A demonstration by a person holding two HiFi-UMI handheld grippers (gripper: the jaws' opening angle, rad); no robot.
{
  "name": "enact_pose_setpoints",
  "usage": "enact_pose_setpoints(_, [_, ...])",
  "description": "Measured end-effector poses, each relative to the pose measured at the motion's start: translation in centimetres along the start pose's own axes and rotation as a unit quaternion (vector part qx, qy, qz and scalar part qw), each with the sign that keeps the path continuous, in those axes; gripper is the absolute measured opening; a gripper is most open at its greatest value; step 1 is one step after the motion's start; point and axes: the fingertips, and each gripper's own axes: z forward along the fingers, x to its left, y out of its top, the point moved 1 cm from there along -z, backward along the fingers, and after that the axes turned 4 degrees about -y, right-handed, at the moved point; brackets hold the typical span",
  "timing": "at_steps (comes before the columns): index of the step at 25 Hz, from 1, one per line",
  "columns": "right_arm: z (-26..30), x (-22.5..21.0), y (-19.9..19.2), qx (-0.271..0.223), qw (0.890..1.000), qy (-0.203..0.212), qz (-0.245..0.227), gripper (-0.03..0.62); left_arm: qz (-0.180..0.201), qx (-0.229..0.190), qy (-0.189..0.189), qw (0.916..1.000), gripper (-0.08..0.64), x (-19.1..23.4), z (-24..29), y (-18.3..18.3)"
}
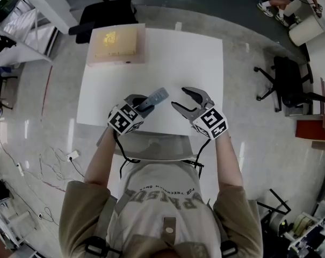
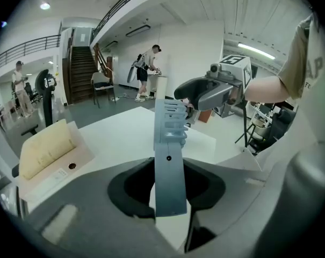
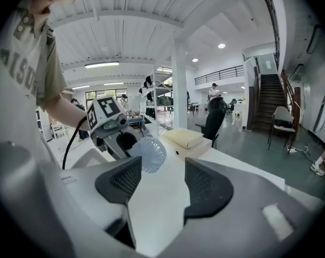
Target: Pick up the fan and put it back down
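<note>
Fan [image 1: 156,97], pale blue and handheld, is shown clamped between the jaws of the left gripper [image 1: 143,105], over the near edge of the white table [image 1: 200,52]. In the left gripper view the flat handle [image 2: 169,165] is seen gripped at its lower end, with the dark pads pressed on both sides. The ribbed upper part is directed away from the jaws towards the table's middle. In the right gripper view the round grille head [image 3: 150,153] is seen low over the tabletop; whether it touches the surface cannot be told.

The right gripper [image 1: 179,97] is held over the same near edge of the table, just beside the fan and apart from it. Its jaws are spread wide, and only bare tabletop is seen between them. Each gripper is carried in one of the person's hands, with both forearms extended over the table's near side.

A flat box [image 1: 116,61] is placed at the table's far left corner, and a cream foam pad [image 1: 115,41] is laid on top of it. A black office chair [image 1: 106,7] is seen beyond the table's far edge, and a second chair [image 1: 288,82] is seen off the table's right side.
</note>
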Motion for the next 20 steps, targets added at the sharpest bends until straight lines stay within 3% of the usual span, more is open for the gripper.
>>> enact_pose_setpoints(11, [2.2, 2.9, -2.6, 0.094, 0.989, 0.087, -0.077, 0.261, 0.085, 0.075, -0.066, 0.9913, 0.126, -0.8, 2.6, -2.5])
enact_pose_setpoints(20, [3.2, 5.4, -6.0, 0.166, 0.969, 0.132, -0.127, 0.264, 0.142, 0.128, -0.123, 0.9739, 0.126, -2.6, 4.1, -3.8])
